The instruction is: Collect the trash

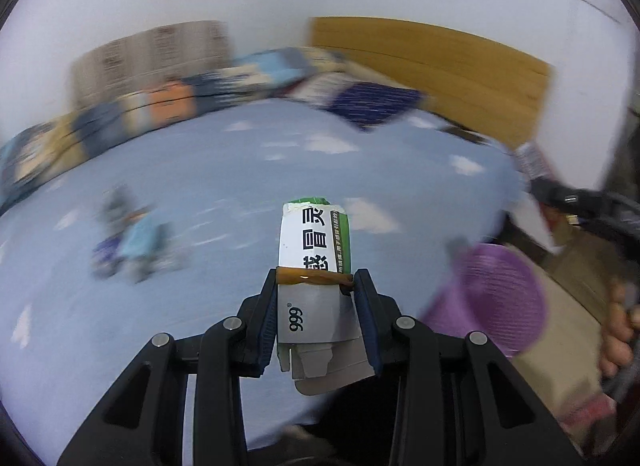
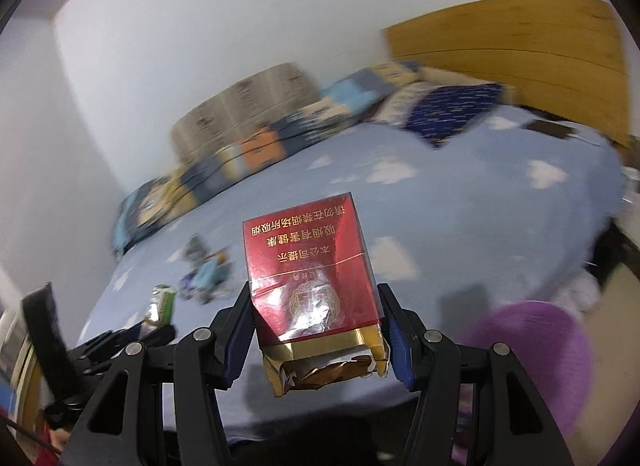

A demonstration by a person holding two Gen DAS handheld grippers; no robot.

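Both tilted downward over the bed (image 1: pixel 200 193), left gripper (image 1: pixel 316 286) jaws clamp a medicine box (image 1: pixel 314 242), right gripper (image 2: pixel 316 298) jaws a cigarette pack (image 2: pixel 308 266).

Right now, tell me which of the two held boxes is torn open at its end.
The red cigarette pack between the right gripper fingers: crumpled gold foil shows at its near end. The white-and-green medicine box in the left gripper is taped.

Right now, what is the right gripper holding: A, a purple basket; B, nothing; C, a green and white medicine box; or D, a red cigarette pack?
D: in the right wrist view the red cigarette pack sits clamped between the jaws of the right gripper; the green and white box is in the left one.
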